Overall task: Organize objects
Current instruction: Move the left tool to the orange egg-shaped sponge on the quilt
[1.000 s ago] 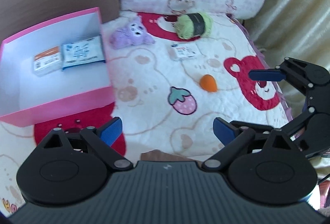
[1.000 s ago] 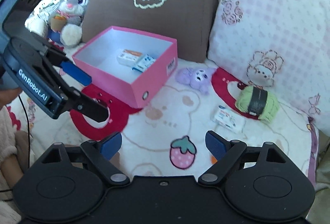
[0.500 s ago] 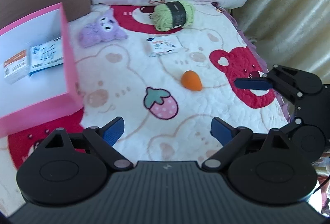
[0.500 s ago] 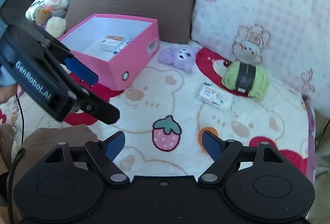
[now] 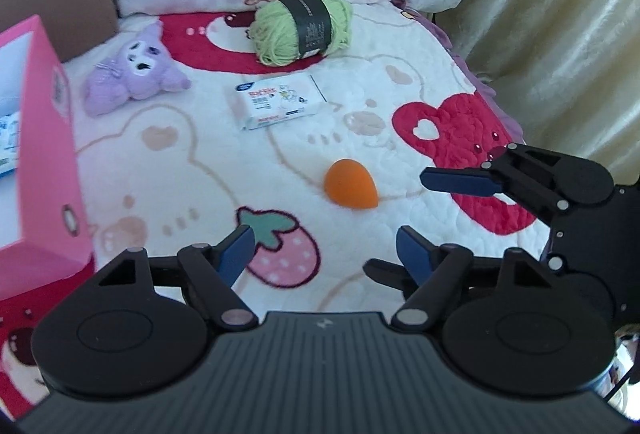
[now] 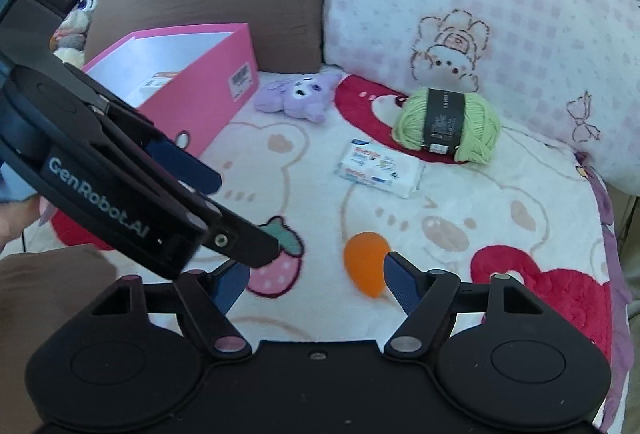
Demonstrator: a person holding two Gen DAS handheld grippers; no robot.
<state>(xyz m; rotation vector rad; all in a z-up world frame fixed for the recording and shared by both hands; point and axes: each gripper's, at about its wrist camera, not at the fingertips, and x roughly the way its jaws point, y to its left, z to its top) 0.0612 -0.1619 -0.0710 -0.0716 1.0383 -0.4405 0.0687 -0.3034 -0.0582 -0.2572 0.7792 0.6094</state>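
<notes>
Quilted bed [image 5: 360, 82], both claws (wide open) empty, orange sponge [image 6: 366, 264] seemingly untouched.

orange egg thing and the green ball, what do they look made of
Orange egg-shaped blob: probably soft foam sponge, with a matte, seamless, glare-free surface. Green ball with dark paper band: yarn, likely wool or acrylic, with visible wound strands and a fuzzy finish.

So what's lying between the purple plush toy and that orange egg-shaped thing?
Only bare blanket, seen from the left wrist: nothing lies between the purple plush and orange sponge.
</notes>
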